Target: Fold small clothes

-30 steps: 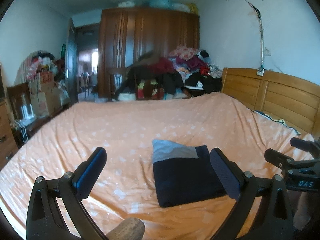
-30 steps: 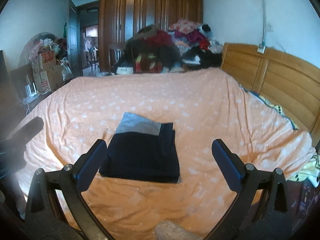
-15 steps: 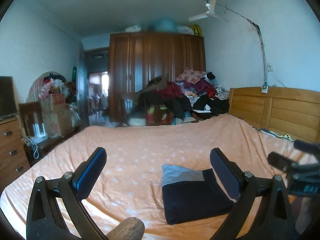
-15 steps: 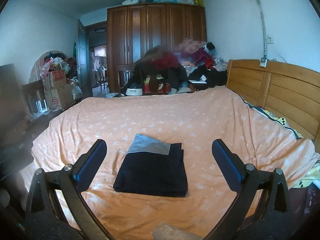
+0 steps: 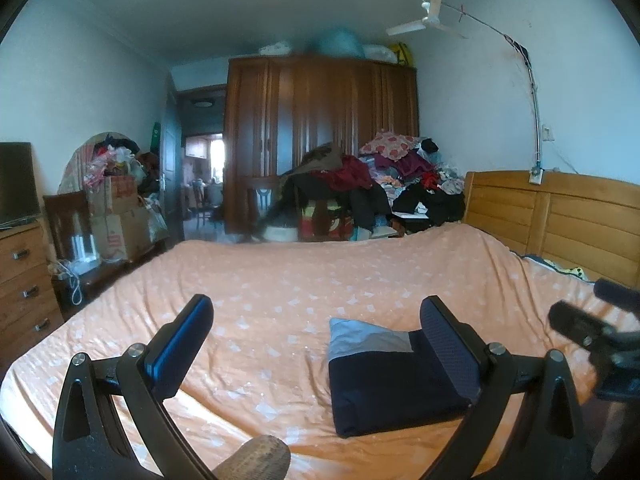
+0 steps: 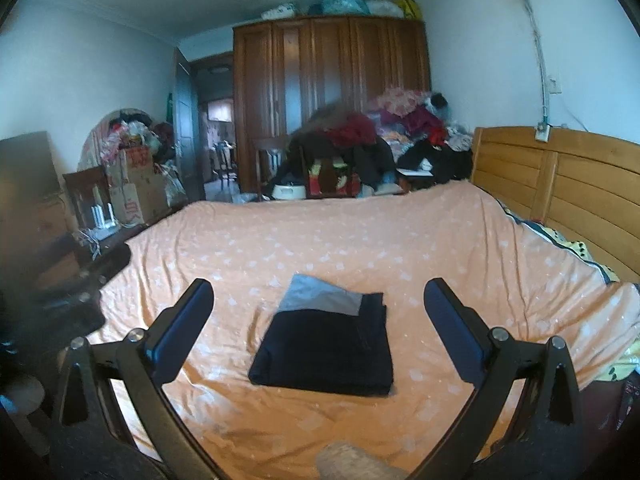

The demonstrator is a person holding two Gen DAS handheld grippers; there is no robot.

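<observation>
Folded dark navy cloth garment with pale grey band (image 6: 326,344) flat on orange patterned bedspread (image 6: 360,240), near edge, centre. Left tool (image 5: 316,344) and right tool (image 6: 318,320) both spread apart, empty, hovering clear. Likely soft, light, limp; best pinched at near corners, layers together.

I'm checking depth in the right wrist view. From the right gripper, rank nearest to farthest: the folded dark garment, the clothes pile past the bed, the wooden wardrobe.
From the right gripper:
1. Folded dark garment, on the orange bedspread, just ahead between the fingers.
2. Clothes pile, beyond the bed's far edge.
3. Wooden wardrobe, against the back wall behind the pile.
</observation>
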